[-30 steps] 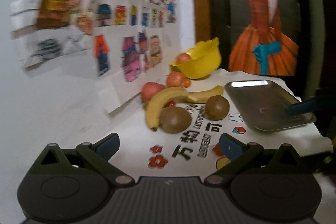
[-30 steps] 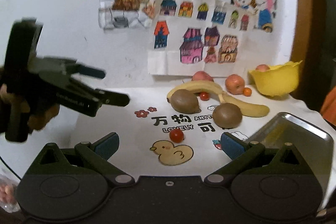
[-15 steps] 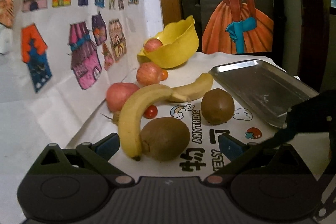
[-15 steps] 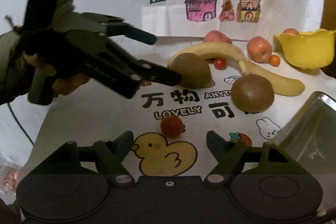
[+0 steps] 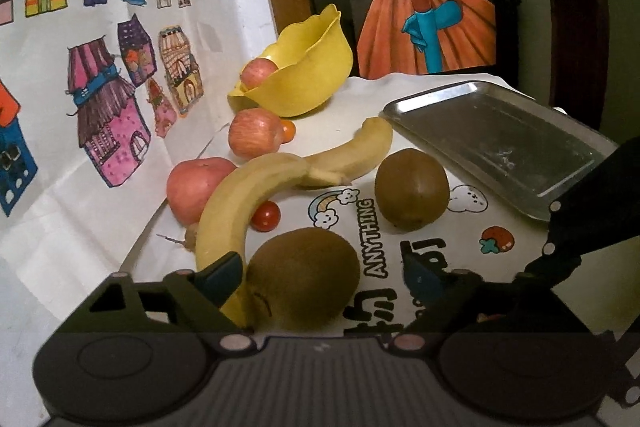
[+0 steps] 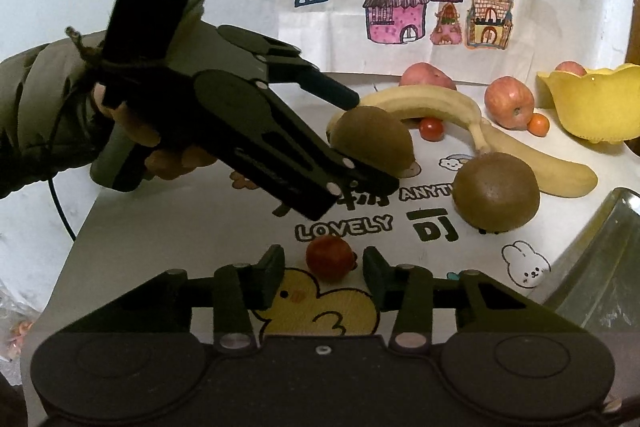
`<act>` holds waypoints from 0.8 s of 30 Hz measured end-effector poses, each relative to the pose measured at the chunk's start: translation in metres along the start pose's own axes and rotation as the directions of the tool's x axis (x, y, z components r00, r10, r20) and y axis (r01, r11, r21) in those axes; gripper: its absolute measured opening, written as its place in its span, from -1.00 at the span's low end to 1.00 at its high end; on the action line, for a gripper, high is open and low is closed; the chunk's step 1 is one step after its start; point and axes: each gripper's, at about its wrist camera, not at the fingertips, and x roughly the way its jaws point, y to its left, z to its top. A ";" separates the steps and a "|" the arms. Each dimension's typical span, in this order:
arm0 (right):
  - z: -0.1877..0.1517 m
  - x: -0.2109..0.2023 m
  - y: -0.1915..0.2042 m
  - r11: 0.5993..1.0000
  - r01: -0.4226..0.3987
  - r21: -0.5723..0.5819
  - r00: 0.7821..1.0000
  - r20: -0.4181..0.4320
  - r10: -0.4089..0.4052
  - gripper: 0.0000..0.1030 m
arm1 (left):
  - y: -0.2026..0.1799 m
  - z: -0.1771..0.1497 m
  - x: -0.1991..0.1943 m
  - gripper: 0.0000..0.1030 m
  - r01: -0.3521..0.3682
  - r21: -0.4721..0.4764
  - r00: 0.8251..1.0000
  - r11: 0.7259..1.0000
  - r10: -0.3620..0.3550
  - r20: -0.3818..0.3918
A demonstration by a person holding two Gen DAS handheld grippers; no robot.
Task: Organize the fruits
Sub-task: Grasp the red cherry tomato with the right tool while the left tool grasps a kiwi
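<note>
Both tools have closed in since the earlier frame: the left hand-held gripper (image 6: 362, 143), released and spread wide, now straddles the nearer kiwi (image 5: 302, 277), which sits on the desk (image 5: 448, 227) against a banana (image 5: 236, 211). The right hand-held gripper (image 6: 323, 273), also released but narrower, brackets a cherry tomato (image 6: 329, 261) beside the printed duck (image 6: 320, 311), likely so each fruit can be pinched and carried to the metal tray (image 5: 504, 139) or yellow bowl (image 5: 304, 75)

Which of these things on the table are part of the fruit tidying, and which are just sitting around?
Part of the job: near kiwi, far kiwi, bananas, apples, cherry tomato, yellow bowl, metal tray, left gripper, right gripper.

Just lying about: house drawings, printed tablecloth.
</note>
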 end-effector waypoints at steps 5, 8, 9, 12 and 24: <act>-0.001 -0.001 -0.002 1.000 0.005 0.003 1.000 0.004 -0.005 -0.26 | 0.001 -0.002 0.004 0.72 0.002 0.028 1.000 1.000 -0.002 0.001; -0.001 -0.001 -0.001 1.000 0.012 0.001 1.000 0.008 -0.012 -0.32 | -0.001 -0.002 0.007 0.71 -0.005 0.041 1.000 0.999 0.005 -0.005; -0.001 -0.001 -0.001 1.000 0.015 -0.002 1.000 0.009 -0.015 -0.34 | -0.004 -0.002 0.008 0.71 -0.016 0.059 1.000 0.998 0.016 -0.010; -0.001 -0.001 0.000 1.000 0.020 -0.005 1.000 0.011 -0.020 -0.39 | -0.011 -0.001 0.012 0.66 -0.055 0.098 0.998 0.994 0.057 -0.015; -0.002 -0.004 -0.002 0.999 0.036 0.010 0.999 0.015 -0.036 -0.47 | -0.015 -0.005 0.001 0.33 -0.103 0.147 0.994 0.984 0.107 -0.020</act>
